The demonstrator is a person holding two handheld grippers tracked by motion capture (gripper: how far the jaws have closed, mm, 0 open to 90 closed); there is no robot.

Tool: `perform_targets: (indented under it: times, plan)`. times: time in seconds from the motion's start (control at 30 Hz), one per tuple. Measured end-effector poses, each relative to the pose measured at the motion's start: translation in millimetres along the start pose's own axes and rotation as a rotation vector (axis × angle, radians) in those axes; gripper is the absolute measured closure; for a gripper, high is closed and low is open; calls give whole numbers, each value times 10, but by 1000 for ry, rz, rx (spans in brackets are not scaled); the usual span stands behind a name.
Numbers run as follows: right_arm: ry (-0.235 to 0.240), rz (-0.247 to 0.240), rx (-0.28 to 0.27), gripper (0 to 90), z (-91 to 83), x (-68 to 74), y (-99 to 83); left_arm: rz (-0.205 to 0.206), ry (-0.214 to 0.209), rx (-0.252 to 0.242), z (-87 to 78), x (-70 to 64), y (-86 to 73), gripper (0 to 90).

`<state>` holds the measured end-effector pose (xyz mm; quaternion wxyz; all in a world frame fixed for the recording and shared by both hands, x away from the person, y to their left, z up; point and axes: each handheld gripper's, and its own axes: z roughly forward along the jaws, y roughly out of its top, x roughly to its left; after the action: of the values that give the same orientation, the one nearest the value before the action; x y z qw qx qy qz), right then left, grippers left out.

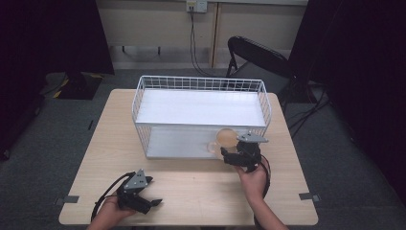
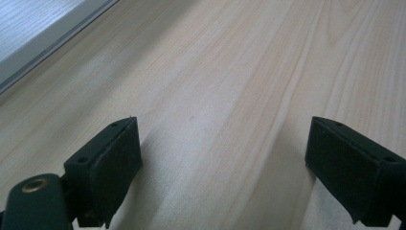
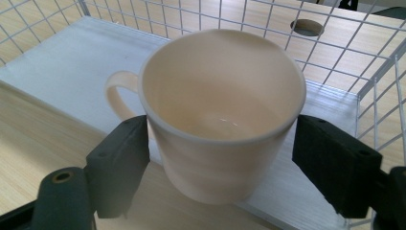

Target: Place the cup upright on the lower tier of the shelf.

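Right now the right tongs (image 3: 218,158) straddle a cream mug (image 3: 220,110), one jaw on each side of its wall; the left jaw looks in contact, the right jaw shows a thin gap, so I read them as released around it, not clamped; mug sits upright at the front right corner of the white shelf board (image 1: 191,108) inside the wire basket (image 1: 201,82), handle (image 3: 117,91) pointing off to the left in the right gripper view; in the high view the mug (image 1: 226,138) is just inside the basket's open front, right tongs (image 1: 234,155) touching or nearly so.

Step looks like placing or taking the mug at that corner; to do it well, keep jaws level on the mug body below the rim, clear of the handle, move straight along the board's front edge line.

Edges: basket's right wire wall is just beside the right jaw, little room that side; front is open; plenty of bare surface (image 1: 201,191) toward the person.

Left tongs (image 1: 152,201) rest on the surface near the front edge, jaws spread wide, holding nothing, well apart from the basket.
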<state>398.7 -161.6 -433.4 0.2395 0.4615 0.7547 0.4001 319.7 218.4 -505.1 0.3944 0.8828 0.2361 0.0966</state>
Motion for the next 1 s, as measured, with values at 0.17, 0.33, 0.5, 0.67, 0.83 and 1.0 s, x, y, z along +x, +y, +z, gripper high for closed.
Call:
perform_targets:
  times: [0.17, 0.33, 0.5, 0.67, 0.83, 1.0]
  plan:
    - [-10, 11, -5, 228, -2, 6, -7, 0, 0, 0, 0, 0, 0, 116]
    - [-28, 15, -11, 286, 5, 13, -13, 0, 0, 0, 0, 0, 0, 116]
    - [-36, 14, -8, 330, 6, 19, -22, 0, 0, 0, 0, 1, 0, 116]
    - [-35, 15, -14, 403, -8, 5, -18, -1, 0, -1, 0, 0, 0, 116]
    - [-35, 15, -21, 450, -17, 2, -5, -1, 0, 0, 0, 0, 0, 116]
    - [-33, 16, -28, 479, -25, 4, -1, 0, 0, 0, 0, 1, 0, 116]
